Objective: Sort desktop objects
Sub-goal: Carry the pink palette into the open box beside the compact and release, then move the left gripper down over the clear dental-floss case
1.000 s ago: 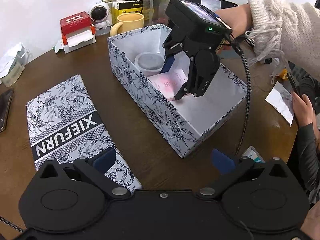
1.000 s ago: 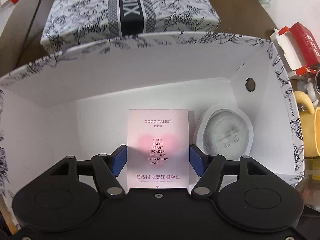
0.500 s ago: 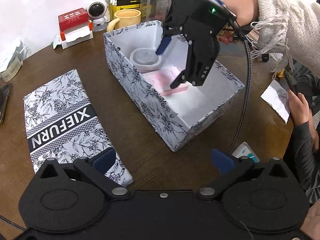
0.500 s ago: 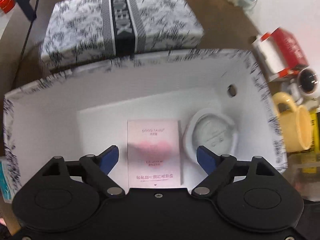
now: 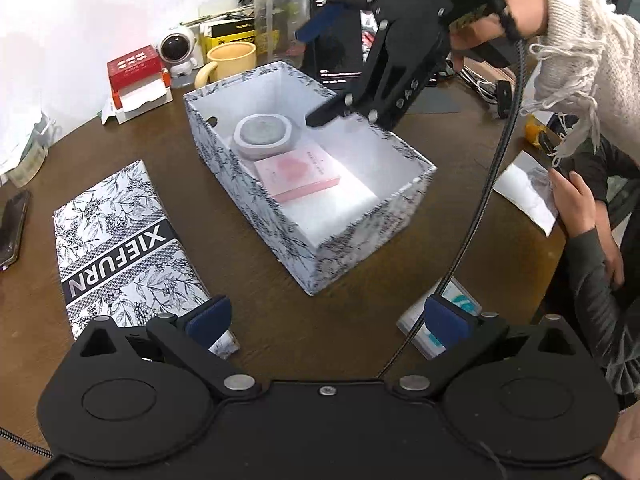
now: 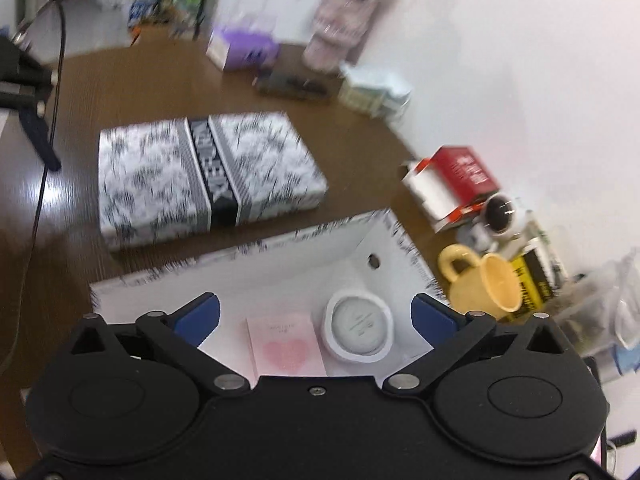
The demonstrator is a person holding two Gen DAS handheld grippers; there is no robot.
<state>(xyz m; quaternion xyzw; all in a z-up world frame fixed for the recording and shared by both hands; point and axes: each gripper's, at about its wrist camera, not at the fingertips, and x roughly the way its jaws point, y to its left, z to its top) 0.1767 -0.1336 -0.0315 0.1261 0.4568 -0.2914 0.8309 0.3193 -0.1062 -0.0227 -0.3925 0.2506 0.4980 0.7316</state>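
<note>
Right tool (image 5: 310, 76) spread above box (image 5: 360, 236), pink palette (image 5: 298, 174) inside (left tool (image 5: 326, 316) spread too)

Motion blur smears the patterned lid (image 6: 208, 178) lettering and far clutter (image 6: 280, 40) — unreadable.

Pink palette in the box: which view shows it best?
Left wrist: the palette lies sharp and whole beside the round case. Right wrist shows it blurred, its near end cut off by the gripper body.
</note>
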